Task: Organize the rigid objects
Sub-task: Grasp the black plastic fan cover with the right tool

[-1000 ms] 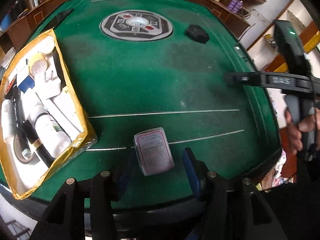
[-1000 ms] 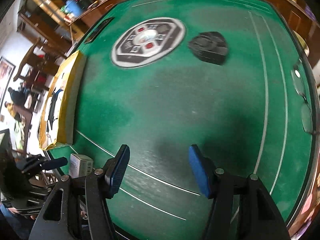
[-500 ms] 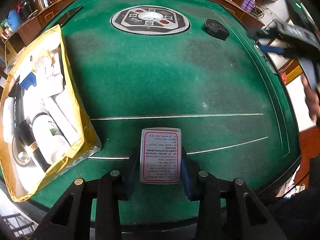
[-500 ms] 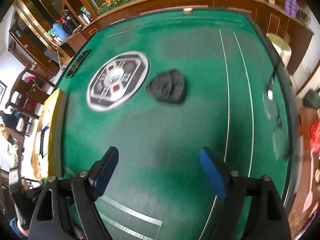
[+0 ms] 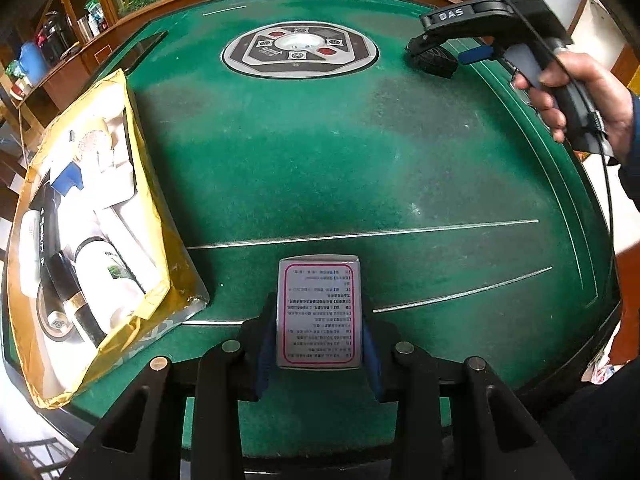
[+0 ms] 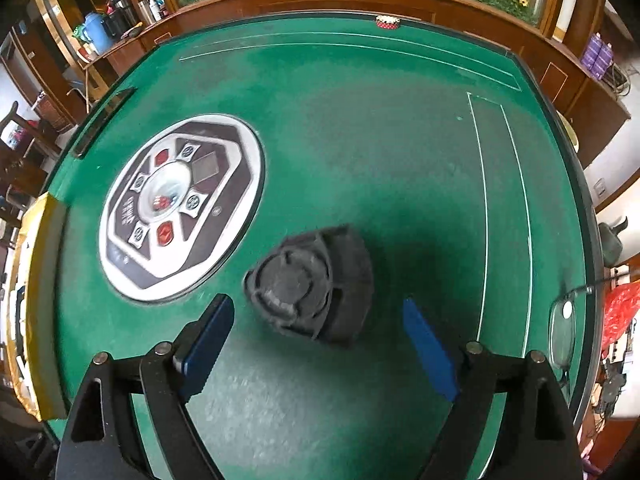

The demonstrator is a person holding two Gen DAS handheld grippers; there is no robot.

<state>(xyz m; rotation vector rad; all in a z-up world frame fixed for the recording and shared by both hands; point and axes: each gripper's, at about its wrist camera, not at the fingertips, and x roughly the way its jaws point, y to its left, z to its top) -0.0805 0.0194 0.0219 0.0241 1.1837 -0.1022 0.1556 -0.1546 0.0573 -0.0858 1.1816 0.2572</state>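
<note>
On the left edge of the green bench [image 5: 320, 168] we see a yellow box [image 5: 160, 240] already filled with white bottles, a black tube and other small items packed side by side. Just right of its near corner, our left gripper [image 5: 319, 320] pinches a small white carton [image 5: 319, 312] with a pink-bordered printed panel, its blue pads pressed flat against both long sides. We cannot tell whether the carton rests on the felt or is lifted off it; it sits over the near white lines.

Further back, at the middle of the bench, lies the round control panel [image 5: 300, 50], flush with the felt. To its right is a black cap [image 6: 310, 284], a squat ribbed piece lying on the felt just beside the panel's rim.

Our right gripper [image 6: 316, 344] is spread wide, its blue pads standing on either side of the cap's near edge, apart from it, with felt showing between each pad and the cap. In the left wrist view, the right hand [image 5: 580, 100] grips the handle above the bench's far right side.

A pair of glasses [image 6: 562, 324] lies at the bench's right rim.
</note>
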